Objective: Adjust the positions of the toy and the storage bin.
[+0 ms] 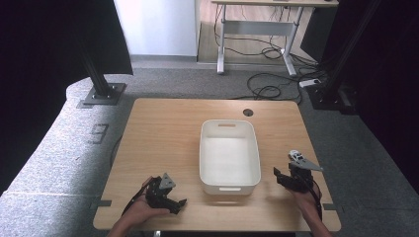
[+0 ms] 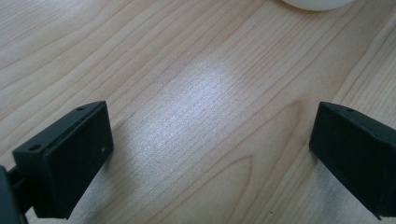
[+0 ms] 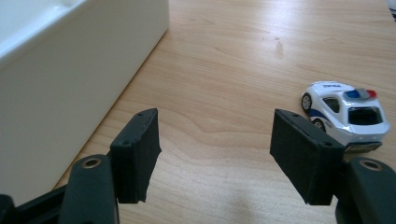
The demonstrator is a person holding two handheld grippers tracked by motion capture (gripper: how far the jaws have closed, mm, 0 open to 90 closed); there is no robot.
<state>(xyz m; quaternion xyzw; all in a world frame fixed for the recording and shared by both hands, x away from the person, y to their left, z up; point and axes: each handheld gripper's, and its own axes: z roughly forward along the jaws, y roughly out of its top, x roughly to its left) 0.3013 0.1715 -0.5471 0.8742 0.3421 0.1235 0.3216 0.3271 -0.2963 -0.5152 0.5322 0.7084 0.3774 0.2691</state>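
Note:
A white plastic bin (image 1: 203, 158) stands empty in the middle of the wooden table (image 1: 163, 133). Just right of it lies a small white toy police car (image 1: 295, 154), which the right gripper view has at its right (image 3: 345, 114), resting on the wood beside the right-hand jaw. My right gripper (image 1: 286, 171) sits between the bin and the car; its jaws (image 3: 215, 144) stand wide apart with only bare wood between them. My left gripper (image 1: 177, 198) rests near the table's front left, pointing toward the bin, open (image 2: 210, 140) over bare wood.
The bin's side wall (image 3: 70, 70) rises close to the right gripper's left jaw, and its corner (image 2: 317, 3) peeks in at the top of the left gripper view. A cable hole (image 1: 248, 112) lies at the table's far edge. Beyond are grey carpet, metal posts and a desk.

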